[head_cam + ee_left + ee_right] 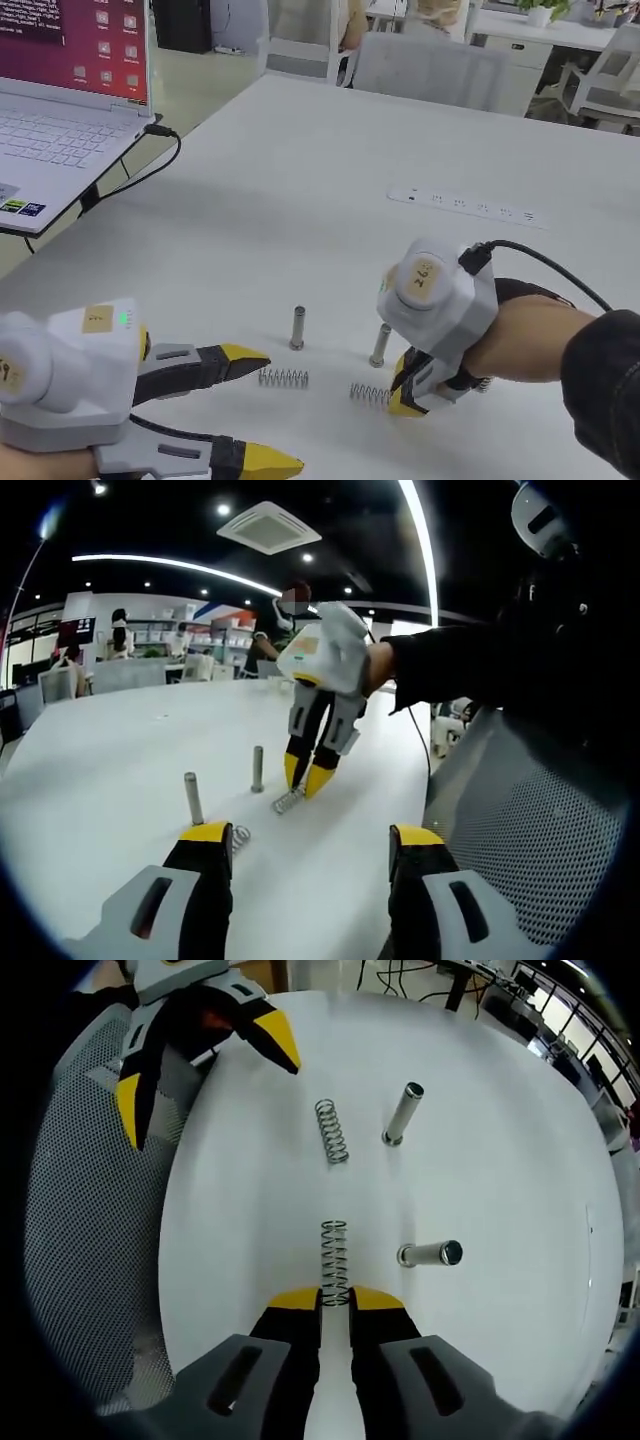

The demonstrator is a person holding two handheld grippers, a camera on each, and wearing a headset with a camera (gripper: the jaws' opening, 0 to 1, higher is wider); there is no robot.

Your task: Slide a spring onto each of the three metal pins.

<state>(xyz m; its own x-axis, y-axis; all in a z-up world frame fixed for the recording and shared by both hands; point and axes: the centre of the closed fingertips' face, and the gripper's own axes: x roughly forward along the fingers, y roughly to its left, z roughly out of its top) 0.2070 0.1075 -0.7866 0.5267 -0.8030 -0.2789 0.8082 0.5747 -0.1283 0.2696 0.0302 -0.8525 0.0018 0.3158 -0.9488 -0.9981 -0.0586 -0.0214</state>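
Pinching one end of a spring (334,1255), the right gripper (335,1300) has its jaws nearly together. The spring lies flat on the table (500,1160), its long axis toward 12 o'clock in the right gripper view. A pin (430,1254) stands at its 3 o'clock, a second pin (402,1114) at 1, and the other spring (331,1131) lies flat at 12. The left gripper (312,835) is spread wide, holding nothing.

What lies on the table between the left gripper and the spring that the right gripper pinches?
A second spring, lying loose on the white table; the head view shows it between the left gripper and the pinched spring.
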